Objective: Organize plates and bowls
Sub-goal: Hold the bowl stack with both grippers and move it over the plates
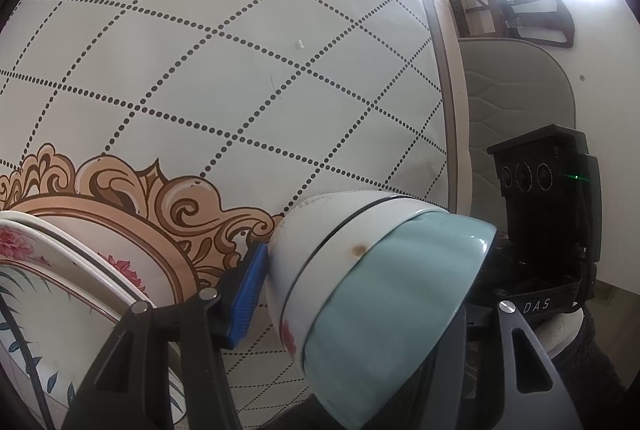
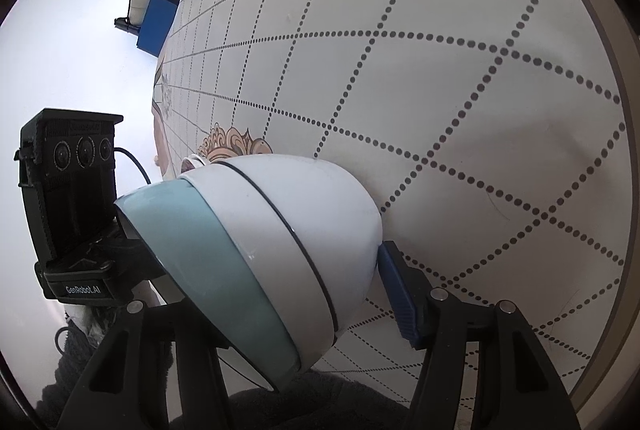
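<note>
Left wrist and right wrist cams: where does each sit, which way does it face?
Left wrist: on the left tongs, facing down across the table; nested bowls between blue pad and hidden far finger; plates left, the other tongs' camera box right.
Right wrist: on the right tongs, facing the same table; the bowls, its blue pad, the other tongs' camera box, a dark sleeve.
Shared: bowls, table.

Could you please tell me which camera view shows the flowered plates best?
The left wrist view: the flowered plates lie stacked at its lower left, beside the left gripper. The right wrist view shows only a sliver of rim behind the stacked bowls.
</note>
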### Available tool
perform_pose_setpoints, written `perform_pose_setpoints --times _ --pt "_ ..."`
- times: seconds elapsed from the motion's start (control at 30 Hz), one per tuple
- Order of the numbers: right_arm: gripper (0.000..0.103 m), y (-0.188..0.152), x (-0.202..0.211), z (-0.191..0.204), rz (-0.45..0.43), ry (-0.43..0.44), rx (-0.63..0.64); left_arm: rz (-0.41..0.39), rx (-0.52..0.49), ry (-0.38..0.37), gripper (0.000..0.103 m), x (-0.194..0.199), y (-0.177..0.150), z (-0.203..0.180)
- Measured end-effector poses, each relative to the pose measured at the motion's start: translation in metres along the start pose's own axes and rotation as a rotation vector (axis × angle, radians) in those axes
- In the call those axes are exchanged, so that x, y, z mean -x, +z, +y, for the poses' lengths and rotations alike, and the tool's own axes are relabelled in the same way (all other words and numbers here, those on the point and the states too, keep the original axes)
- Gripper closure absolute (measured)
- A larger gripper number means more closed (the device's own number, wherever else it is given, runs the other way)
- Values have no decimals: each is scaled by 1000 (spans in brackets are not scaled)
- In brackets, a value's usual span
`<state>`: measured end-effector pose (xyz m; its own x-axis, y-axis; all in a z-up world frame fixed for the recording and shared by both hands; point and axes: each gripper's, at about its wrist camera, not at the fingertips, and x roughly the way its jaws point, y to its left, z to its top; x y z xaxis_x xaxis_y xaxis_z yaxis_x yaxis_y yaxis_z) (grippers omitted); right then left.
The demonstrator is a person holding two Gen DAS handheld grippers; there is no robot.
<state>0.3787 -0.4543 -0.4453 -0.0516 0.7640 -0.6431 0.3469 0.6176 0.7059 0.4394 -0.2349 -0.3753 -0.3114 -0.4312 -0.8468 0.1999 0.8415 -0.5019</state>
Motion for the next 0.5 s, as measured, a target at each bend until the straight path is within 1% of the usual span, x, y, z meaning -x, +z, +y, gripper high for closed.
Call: perform_pose_setpoints --times 0.07,0.2,0.27,0.33,0.43,0.5 --pt "40 -1 -1 2 1 -5 5 -5 2 5 49 0 -1 0" --pt "40 -1 3 2 -1 39 -13 -6 10 15 49 2 -1 3" --pt "40 -1 7 8 -16 22 10 -3 22 17 49 1 -2 5" --pt "40 2 8 13 -16 -14 34 1 26 15 49 -4 -3 5" --pt "40 8 11 12 -17 -21 36 0 42 -3 49 -6 -4 7" --pt "40 10 12 12 -17 -39 47 3 44 1 49 -10 -5 7"
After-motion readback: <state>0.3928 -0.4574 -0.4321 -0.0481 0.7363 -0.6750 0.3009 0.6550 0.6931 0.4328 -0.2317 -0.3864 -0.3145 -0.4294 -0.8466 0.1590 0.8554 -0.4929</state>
